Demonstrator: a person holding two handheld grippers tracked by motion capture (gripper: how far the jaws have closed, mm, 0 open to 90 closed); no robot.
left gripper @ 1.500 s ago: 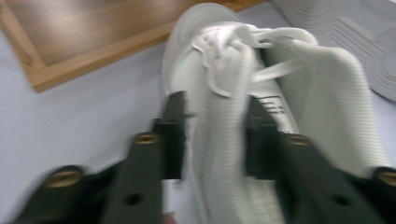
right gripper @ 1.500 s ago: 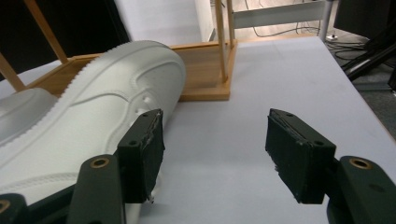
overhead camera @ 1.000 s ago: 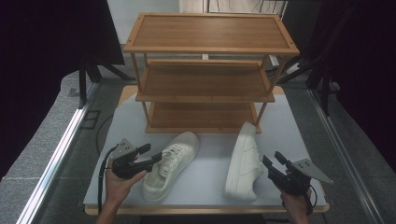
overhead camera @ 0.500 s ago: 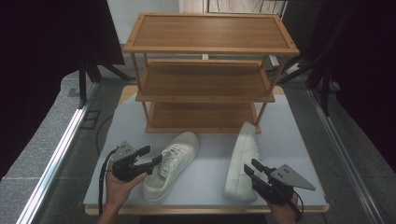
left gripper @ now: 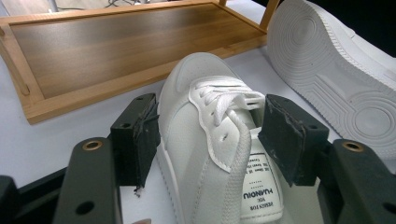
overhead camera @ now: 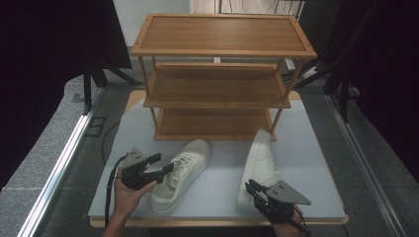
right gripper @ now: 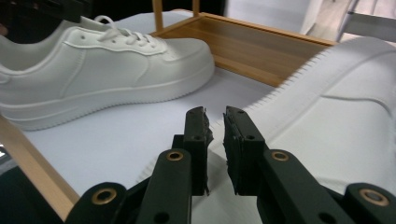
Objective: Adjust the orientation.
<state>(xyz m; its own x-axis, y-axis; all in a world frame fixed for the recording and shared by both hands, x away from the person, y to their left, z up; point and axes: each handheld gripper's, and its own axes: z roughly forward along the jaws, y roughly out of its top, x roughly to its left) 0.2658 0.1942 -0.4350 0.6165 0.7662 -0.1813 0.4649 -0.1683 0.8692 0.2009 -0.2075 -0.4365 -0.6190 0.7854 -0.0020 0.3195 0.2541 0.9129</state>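
Right claw (overhead camera: 253, 187): it sits at the near edge of the counter (overhead camera: 316, 148), right at the heel end of the tipped shoe (overhead camera: 260, 165). Its jaws are almost together with a thin gap, and nothing is pinched between them.
Left claw (overhead camera: 165, 165): its jaws are wide apart, one on each side of the standing shoe (overhead camera: 184, 173), near the laces. The left pad (left gripper: 144, 135) looks very near the shoe's side; I cannot tell if it touches.
Standing shoe: it is on its sole on the counter, toe toward the rack (overhead camera: 217, 84).
Tipped shoe: it lies on its side, just beside the standing shoe, sole turned to it. Its toe reaches the rack's front leg.
How they handle: I think both shoes are light. The sole is thick and stiff — the top part is softer and smooth, so a claw could slip there.
Where to hold: the firm sides by the laces, or the heel rim, look best. The tongue and laces are floppy and would bend.
Rack: three wooden shelves, all bare, at the far side of the counter.
Hard to see: the top side of the tipped shoe, the right hand at the bottom edge, and the dark room around.
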